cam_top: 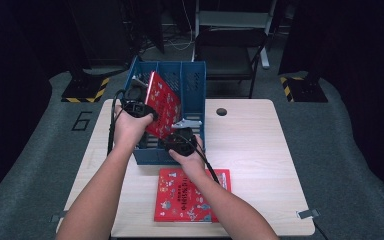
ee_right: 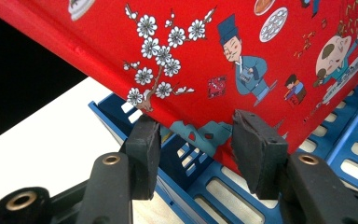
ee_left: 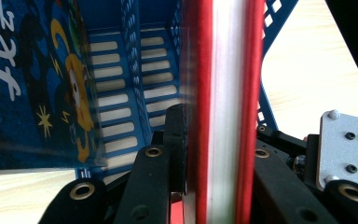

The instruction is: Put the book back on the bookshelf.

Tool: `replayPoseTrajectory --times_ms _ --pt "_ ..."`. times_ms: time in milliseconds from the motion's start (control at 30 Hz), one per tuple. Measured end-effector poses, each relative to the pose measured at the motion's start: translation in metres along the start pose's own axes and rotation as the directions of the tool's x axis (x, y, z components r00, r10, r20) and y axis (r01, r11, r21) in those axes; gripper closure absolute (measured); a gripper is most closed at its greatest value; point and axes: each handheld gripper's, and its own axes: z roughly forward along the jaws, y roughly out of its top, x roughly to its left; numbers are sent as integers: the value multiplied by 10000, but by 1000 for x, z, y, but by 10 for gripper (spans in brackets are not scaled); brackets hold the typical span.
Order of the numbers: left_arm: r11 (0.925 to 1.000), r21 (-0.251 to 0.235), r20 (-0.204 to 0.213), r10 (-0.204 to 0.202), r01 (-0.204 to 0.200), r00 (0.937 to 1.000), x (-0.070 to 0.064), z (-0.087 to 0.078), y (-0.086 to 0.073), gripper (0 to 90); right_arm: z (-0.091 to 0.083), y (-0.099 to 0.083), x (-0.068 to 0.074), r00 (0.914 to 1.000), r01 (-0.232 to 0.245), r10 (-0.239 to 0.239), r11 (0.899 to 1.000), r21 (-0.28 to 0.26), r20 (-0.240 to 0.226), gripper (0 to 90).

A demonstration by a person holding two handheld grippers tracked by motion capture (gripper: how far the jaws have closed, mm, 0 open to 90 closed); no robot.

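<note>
**A:** What's in front of me, biggest first?

**B:** I see the pale wooden worktop [cam_top: 260, 145], and at its far left the blue slotted file rack [cam_top: 192, 85] with upright dividers. A second red book [cam_top: 192, 196] lies flat on the worktop just in front of the rack, cover up.

**A:** And the book I'm handling?

**B:** The red picture book [cam_top: 164, 102] is tilted over the rack, its lower end down between the dividers, its top leaning toward the far left. In the left gripper view I look straight along its edge [ee_left: 223, 116]: white pages between two red covers.

**A:** My left tongs?

**B:** The left tongs [cam_top: 139, 109] are clamped on that book, one jaw pressed against each cover. A blue illustrated book [ee_left: 32, 84] stands in the neighbouring slot, to the left in that view.

**A:** The right ones?

**B:** The right tongs [ee_right: 196, 140] sit at the book's lower edge [ee_right: 242, 56], above the rack's near wall. Their jaws stand apart; the pads are right at the red cover's rim, but I cannot tell whether they touch it.
</note>
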Motion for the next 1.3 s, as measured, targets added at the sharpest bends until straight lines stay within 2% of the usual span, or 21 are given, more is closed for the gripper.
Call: replayPoseTrajectory --times_ms 133,267,400,533,633,733,867,1033,1167,1200,1300 --pt "9999 16 59 -142 142 9999 2 1 -1 785 0 -1 0 9999 127 -127 9999 15 29 523" --pt "9999 120 1 -61 61 10000 2 3 -2 785 2 -2 2 10000 66 -67 9999 146 36 523" --pt "9999 120 -46 -38 39 10000 3 6 -3 783 4 -2 1 9997 254 -255 9997 47 19 523" --pt "9998 185 -17 -86 87 10000 4 9 -4 783 3 -3 4 10000 84 -84 9998 200 28 522" --pt "9997 192 -14 -120 120 9999 5 11 -5 782 5 -3 2 9996 291 -291 9995 112 13 523" --pt "9997 225 -36 -118 119 9999 4 13 -5 781 4 -3 3 9999 129 -129 9997 228 18 522" --pt "9997 230 -94 -19 21 10000 2 14 -5 779 5 -4 1 9996 287 -287 9995 140 34 523" --pt "9997 244 -98 -42 44 9999 1 17 -6 778 5 -5 2 10000 67 -69 9996 264 70 522" --pt "9997 214 -81 -84 85 9999 2 20 -8 776 6 -6 1 9999 118 -120 9995 286 76 523" --pt "9997 225 -75 -81 82 9999 2 21 -8 775 7 -7 0 9995 290 -291 9994 168 84 522" --pt "9999 157 -118 -55 57 9999 2 22 -8 773 8 -7 -1 9998 179 -180 9995 258 35 522"
